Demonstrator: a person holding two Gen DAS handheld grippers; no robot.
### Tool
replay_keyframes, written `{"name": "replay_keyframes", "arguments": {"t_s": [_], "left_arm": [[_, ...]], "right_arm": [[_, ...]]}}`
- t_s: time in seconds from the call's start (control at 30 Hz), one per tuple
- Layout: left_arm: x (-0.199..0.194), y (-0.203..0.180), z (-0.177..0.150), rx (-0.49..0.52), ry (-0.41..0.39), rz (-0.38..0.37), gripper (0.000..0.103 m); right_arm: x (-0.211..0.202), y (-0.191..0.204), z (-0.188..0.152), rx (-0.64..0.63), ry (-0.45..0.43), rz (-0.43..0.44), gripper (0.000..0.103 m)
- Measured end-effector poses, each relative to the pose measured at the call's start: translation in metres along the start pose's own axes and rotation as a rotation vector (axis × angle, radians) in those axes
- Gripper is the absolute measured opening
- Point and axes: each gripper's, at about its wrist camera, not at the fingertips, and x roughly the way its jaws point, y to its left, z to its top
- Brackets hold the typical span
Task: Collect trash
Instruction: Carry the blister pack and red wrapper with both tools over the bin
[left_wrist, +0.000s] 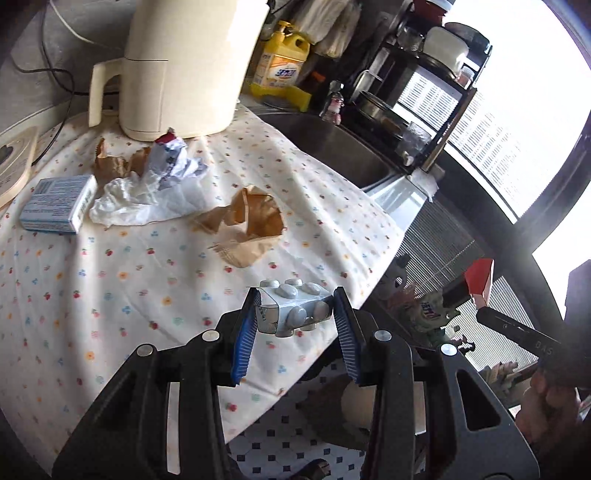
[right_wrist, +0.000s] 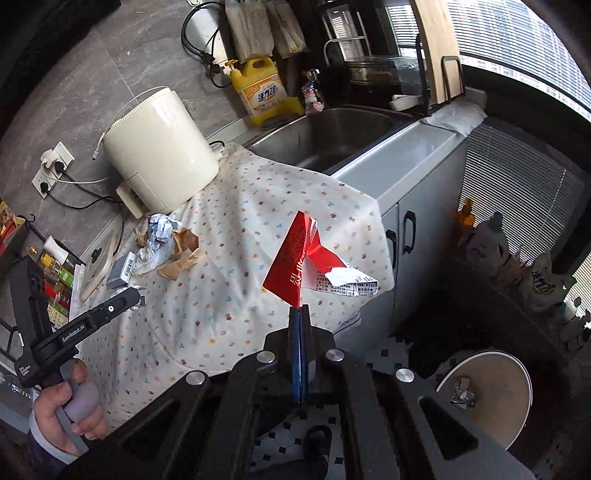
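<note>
My left gripper (left_wrist: 296, 295) is shut on a silver blister pack of pills (left_wrist: 295, 308), held above the front edge of the flower-print tablecloth (left_wrist: 110, 295). My right gripper (right_wrist: 300, 309) is shut on a torn red and white wrapper (right_wrist: 295, 258), which sticks up above the cloth's corner. On the cloth lie crumpled brown paper (left_wrist: 255, 218), a white crumpled wrapper (left_wrist: 147, 192) and a small blue-white box (left_wrist: 59, 203). A round bin (right_wrist: 480, 356) with a ball of foil (right_wrist: 461, 393) inside stands on the floor at the lower right.
A cream appliance (left_wrist: 184, 66) stands at the back of the cloth. Beyond it are a steel sink (right_wrist: 332, 136), a yellow detergent bottle (right_wrist: 260, 88) and a dish rack (left_wrist: 417, 107). Grey cabinet doors (right_wrist: 406, 236) face the tiled floor. A hand (right_wrist: 70, 410) grips the left gripper's handle.
</note>
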Motion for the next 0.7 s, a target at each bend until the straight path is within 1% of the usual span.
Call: {"name": "replay_keyframes", "arguments": {"t_s": [0.17, 0.37, 0.57, 0.7], "left_arm": [[0.023, -0.061, -0.010, 0.074, 0.047, -0.063, 0.040], [0.047, -0.124, -0.026, 0.131, 0.095, -0.120, 0.040], [0.060, -0.168, -0.050, 0.163, 0.132, -0.156, 0.040], [0.070, -0.193, -0.064, 0.175, 0.155, -0.169, 0.040]], "right_arm": [[-0.032, -0.059, -0.015, 0.080, -0.015, -0.062, 0.001], [-0.059, -0.115, -0.037, 0.146, -0.012, -0.118, 0.001], [-0.075, -0.160, -0.057, 0.197, 0.017, -0.155, 0.002], [-0.076, -0.184, -0.070, 0.213, 0.067, -0.149, 0.008]]}}
